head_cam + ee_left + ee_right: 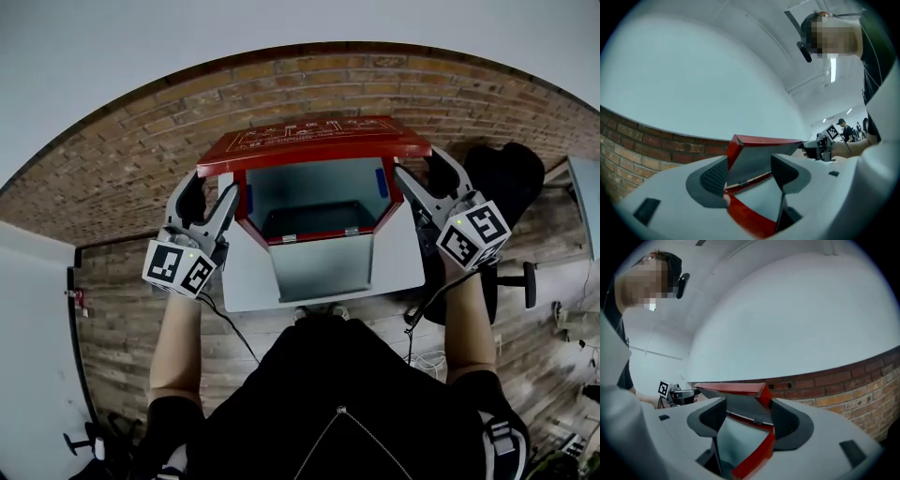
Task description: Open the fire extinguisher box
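Observation:
The red fire extinguisher box (314,139) stands against the brick wall with its lid tilted up and its grey inside (314,192) showing. Pale door panels (246,277) spread open at its front. My left gripper (212,192) is at the lid's left corner. In the left gripper view its jaws (750,173) stand wide, with the lid's red edge (764,140) between them, and the pads do not visibly press on it. My right gripper (422,169) mirrors this at the right corner. There the wide jaws (747,416) straddle the red lid (736,389).
The brick wall (112,169) runs behind the box, under a white wall. A black chair (506,178) stands just right of the box, near my right gripper. A cable (230,328) trails over the plank floor. Other people (841,126) stand far off.

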{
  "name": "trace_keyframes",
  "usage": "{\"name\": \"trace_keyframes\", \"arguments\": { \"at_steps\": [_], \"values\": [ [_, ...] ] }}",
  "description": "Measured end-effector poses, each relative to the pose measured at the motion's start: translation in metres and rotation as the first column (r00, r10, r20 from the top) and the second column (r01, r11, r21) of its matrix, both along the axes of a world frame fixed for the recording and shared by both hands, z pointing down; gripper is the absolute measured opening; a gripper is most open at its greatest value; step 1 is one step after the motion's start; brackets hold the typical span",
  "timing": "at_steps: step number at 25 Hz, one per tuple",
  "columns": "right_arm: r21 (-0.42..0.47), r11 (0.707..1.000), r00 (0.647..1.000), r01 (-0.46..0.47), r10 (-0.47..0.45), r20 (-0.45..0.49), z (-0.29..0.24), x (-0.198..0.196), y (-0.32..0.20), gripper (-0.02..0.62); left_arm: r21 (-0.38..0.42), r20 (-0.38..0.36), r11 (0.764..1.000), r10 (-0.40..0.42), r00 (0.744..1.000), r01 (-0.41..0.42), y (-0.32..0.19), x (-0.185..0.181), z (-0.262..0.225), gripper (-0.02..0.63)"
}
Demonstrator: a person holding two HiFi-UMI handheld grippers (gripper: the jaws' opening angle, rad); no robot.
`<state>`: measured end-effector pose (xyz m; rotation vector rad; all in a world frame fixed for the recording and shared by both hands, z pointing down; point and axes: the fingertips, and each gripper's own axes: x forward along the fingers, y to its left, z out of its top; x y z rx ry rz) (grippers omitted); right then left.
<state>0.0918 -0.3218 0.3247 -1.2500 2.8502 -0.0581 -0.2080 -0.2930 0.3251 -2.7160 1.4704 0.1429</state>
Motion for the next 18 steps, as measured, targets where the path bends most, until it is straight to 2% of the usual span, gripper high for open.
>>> {"name": "trace_keyframes", "arguments": {
  "at_steps": [6, 12, 18],
  "values": [
    [0.052, 0.998, 0.999, -0.042, 0.041, 0.009, -0.024, -0.002, -0.047, 0.301, 0.099, 0.001, 0.995, -0.025, 1.000, 0.025, -0.034, -0.004, -0.031, 0.328],
    [0.083, 0.994, 0.998, -0.066, 0.066, -0.001, -0.041, -0.007, -0.086, 0.301, 0.116, -0.004, 0.992, -0.054, 0.999, 0.054, -0.069, -0.006, -0.048, 0.328],
    [0.084, 0.993, 0.996, -0.083, 0.084, -0.001, -0.048, -0.014, -0.128, 0.301, 0.101, 0.014, 0.990, -0.099, 0.995, 0.097, -0.113, -0.010, -0.055, 0.330]
  ]
}}
